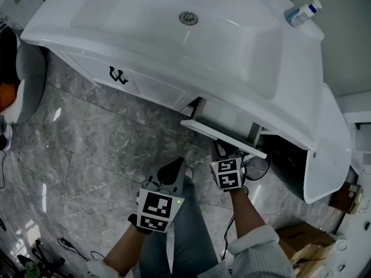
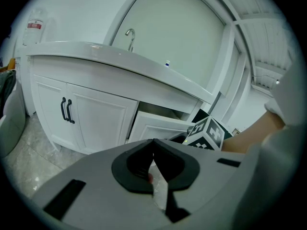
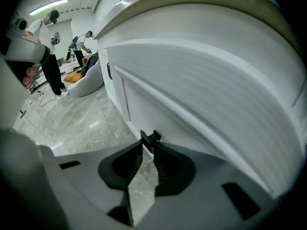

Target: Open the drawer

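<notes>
A person faces a white bathroom vanity [image 1: 324, 114], a gripper in each hand. The drawer [image 1: 223, 133] stands partway out at the centre of the head view. It sits under the basin [image 1: 174, 45] and just right of the twin cabinet doors [image 1: 139, 86] with their black pulls. The right gripper [image 1: 223, 153] is at the drawer's front. In its own view its jaws pinch the drawer's small black handle [image 3: 150, 138] at their tips, and the white drawer front fills the right of that frame. The left gripper [image 1: 174, 169] hangs over the grey marble floor [image 1: 87, 143] at lower centre, apart from the vanity. Its jaws are pressed together with nothing between them. A plastic bottle [image 1: 301, 13] sits on the vanity's top at upper right.
</notes>
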A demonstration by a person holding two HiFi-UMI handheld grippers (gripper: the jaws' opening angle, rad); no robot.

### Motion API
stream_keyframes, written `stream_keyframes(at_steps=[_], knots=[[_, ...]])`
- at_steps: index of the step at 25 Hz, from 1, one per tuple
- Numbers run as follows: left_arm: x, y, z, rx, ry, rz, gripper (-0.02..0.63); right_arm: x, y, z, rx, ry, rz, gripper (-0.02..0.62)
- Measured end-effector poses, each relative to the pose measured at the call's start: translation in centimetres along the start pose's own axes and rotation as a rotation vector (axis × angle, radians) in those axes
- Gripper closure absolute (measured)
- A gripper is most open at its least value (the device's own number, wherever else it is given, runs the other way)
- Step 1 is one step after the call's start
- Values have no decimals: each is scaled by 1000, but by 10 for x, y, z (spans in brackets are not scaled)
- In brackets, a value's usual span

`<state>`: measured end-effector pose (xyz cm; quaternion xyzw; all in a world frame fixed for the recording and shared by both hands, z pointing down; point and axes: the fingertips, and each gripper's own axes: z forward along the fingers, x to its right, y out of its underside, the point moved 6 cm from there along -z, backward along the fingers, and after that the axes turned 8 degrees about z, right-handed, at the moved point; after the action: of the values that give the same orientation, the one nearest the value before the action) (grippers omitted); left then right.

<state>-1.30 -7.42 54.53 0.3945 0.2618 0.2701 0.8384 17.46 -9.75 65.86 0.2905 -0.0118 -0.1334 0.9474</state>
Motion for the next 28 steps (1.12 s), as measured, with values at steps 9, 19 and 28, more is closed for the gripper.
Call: stream_keyframes(at_steps=[9,19,28], knots=[[0,0,-1,-1,6,7,589,-11,10,-11,-19,-9,-58,525],[3,3,-3,-6,12,12,589,-21,23,-18,-25,-8,-31,531],[6,4,-4,-5,16,15,589,-26,31,-23,-26,7,-44,538]])
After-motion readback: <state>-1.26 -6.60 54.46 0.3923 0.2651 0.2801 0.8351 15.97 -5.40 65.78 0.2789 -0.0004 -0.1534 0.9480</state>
